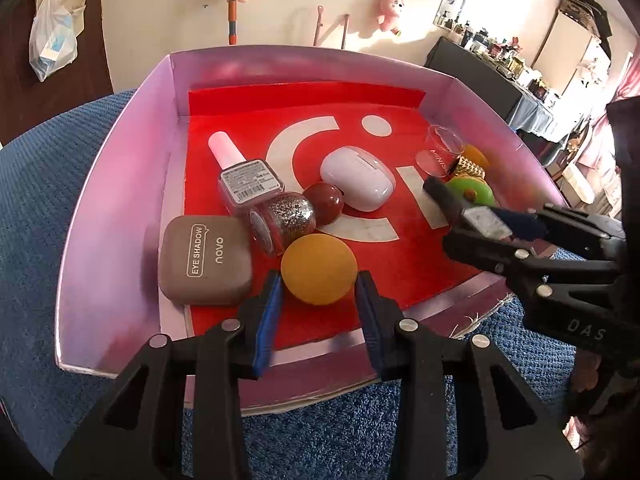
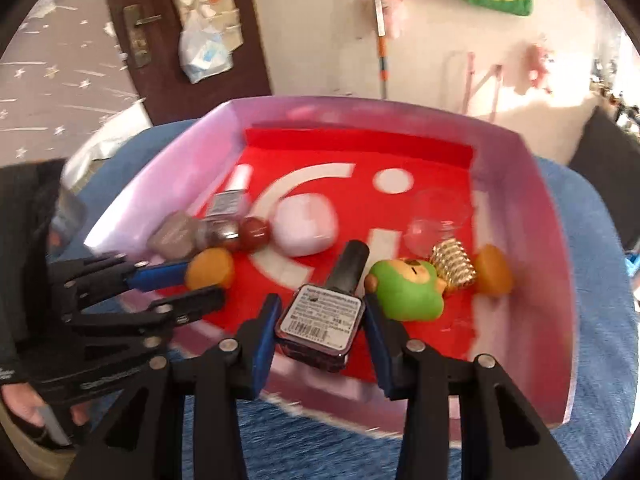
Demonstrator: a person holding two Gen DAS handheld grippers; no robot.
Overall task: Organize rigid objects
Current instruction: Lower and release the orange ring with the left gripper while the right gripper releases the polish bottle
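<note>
Right tongs (image 2: 320,320) around nail polish bottle (image 2: 320,318)

1. The pink tray (image 1: 120,184) has raised walls on its left, far and right sides; its near edge is low.
2. The red floor (image 1: 400,256) lies bare between the orange ball (image 1: 319,270) and the right gripper (image 1: 434,186).
3. Left side is crowded: eye shadow case (image 1: 206,266), glitter bottle (image 1: 282,220), pink-capped bottle (image 1: 244,176) and red ball (image 1: 324,203) touch.
4. The white case (image 1: 357,184) sits mid-floor.
5. Right corner is blocked by the green toy (image 2: 408,290), gold piece (image 2: 454,266) and clear cup (image 2: 438,216).
</note>
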